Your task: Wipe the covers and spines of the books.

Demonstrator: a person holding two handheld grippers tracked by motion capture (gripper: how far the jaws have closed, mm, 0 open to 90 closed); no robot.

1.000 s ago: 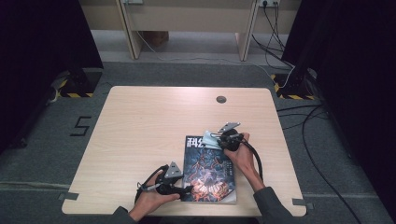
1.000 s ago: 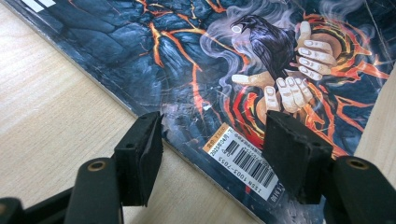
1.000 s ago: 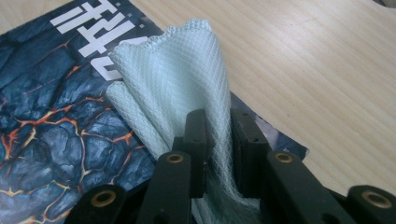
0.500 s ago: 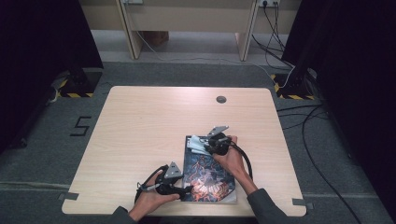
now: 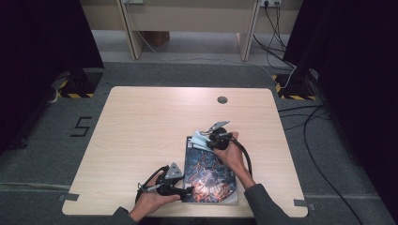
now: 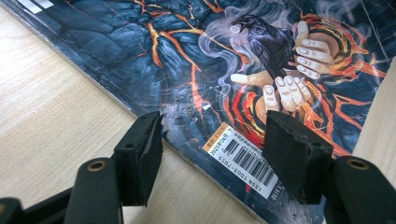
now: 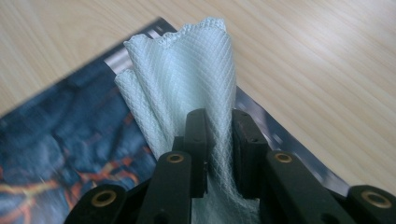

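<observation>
Right gripper slid left across magazine | clamps cloth | left gripper apart, straddling magazine edge

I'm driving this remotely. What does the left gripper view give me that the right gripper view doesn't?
Left gripper view alone: the left gripper with jaws open over the magazine's near edge, the barcode label between them, and the cover's raven and hand artwork.

Right gripper view alone: the right gripper shut on a pale blue mesh cloth, which fans out above the magazine's corner.

Both: the magazine with its dark, lava-streaked cover lying flat on the wooden table.
</observation>
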